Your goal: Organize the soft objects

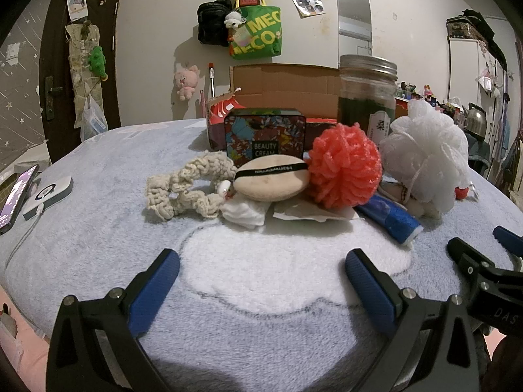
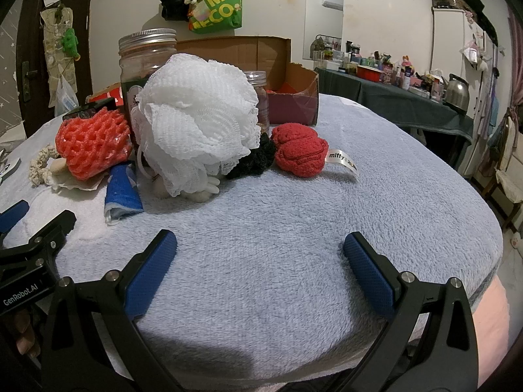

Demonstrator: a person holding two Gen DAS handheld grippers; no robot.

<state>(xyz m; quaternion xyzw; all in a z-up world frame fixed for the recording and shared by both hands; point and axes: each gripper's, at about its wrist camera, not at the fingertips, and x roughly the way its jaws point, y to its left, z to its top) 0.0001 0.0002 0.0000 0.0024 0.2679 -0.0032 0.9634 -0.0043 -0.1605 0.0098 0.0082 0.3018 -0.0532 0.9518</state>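
Left gripper: jaws spread wide, nothing between them, low over the fleece blanket. Right gripper: same, jaws spread and empty, just beside the left one.

Soft items sit in a row past the jaws, well apart from both. From the left wrist view, left to right: cream crochet piece, beige powder puff with a black band resting on crumpled white tissue, coral foam net touching the puff, white mesh bath pouf. Blue tube lies in front, between net and pouf.

Right wrist view adds a black knit piece and a red plush with a white tag, right of the pouf, touching each other.

Behind the row: beauty cream tin, glass jar with metal lid, open cardboard box. Phone at the bed's left edge.
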